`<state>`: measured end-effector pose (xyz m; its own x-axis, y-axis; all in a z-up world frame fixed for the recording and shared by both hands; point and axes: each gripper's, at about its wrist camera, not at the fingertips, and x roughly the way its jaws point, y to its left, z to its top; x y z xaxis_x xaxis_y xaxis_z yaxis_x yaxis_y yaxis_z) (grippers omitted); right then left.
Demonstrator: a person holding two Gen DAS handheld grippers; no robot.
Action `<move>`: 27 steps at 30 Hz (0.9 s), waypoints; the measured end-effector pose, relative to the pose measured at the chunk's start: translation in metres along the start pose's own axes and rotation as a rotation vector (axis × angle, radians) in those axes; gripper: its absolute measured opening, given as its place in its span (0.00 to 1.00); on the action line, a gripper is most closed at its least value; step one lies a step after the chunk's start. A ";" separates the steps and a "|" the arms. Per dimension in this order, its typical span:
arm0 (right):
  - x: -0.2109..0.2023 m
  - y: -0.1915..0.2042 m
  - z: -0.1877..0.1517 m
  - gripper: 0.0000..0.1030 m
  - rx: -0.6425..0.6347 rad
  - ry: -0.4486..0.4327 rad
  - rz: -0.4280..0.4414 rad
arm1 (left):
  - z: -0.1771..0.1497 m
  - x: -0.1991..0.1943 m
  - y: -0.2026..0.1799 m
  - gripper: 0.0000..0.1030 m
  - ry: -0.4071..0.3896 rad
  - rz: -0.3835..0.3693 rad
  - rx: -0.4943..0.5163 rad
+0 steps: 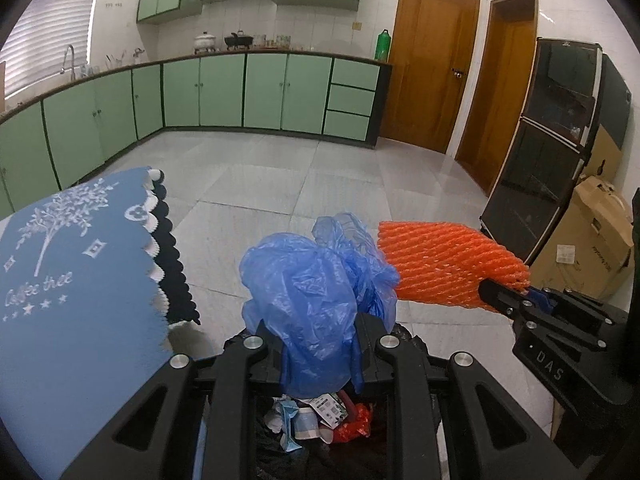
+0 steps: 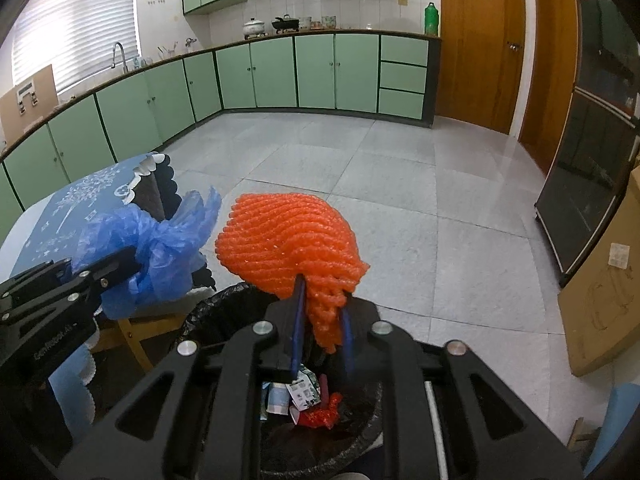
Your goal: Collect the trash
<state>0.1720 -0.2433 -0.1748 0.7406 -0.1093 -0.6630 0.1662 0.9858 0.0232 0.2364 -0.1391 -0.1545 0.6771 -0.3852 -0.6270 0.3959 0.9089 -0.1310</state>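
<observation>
My left gripper (image 1: 316,336) is shut on a crumpled blue plastic bag (image 1: 316,280), which bulges up above its black fingers. My right gripper (image 2: 323,300) is shut on an orange foam net (image 2: 288,240), whose lower end is pinched between the blue pads (image 2: 298,320). In the left wrist view that gripper (image 1: 498,292) comes in from the right, holding the orange net (image 1: 448,264) beside the blue bag. Both grippers hang just over a black-lined trash bin (image 2: 208,312). Inside it lie cartons, paper and red plastic trash (image 2: 308,400). In the right wrist view the left gripper (image 2: 128,268) sits at the left with the blue bag (image 2: 160,248).
A table with a blue cloth (image 1: 72,280) stands close on the left, a wooden chair leg (image 2: 132,336) beneath it. A black glass cabinet (image 1: 540,160) and cardboard boxes (image 1: 592,248) line the right. Green kitchen cabinets (image 1: 240,92) and wooden doors (image 1: 428,60) stand beyond the tiled floor.
</observation>
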 end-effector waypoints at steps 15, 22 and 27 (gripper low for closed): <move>-0.006 -0.009 0.006 0.67 0.026 -0.014 0.005 | 0.011 -0.022 0.020 0.49 -0.055 0.003 -0.048; -0.036 -0.002 0.010 0.89 0.037 -0.053 0.013 | 0.014 -0.052 0.024 0.68 -0.088 0.020 -0.037; -0.056 0.007 0.010 0.91 0.025 -0.055 0.034 | 0.012 -0.077 0.032 0.74 -0.098 0.035 -0.041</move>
<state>0.1382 -0.2318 -0.1305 0.7806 -0.0830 -0.6195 0.1559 0.9857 0.0643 0.2046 -0.0819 -0.1011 0.7483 -0.3652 -0.5538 0.3469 0.9270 -0.1426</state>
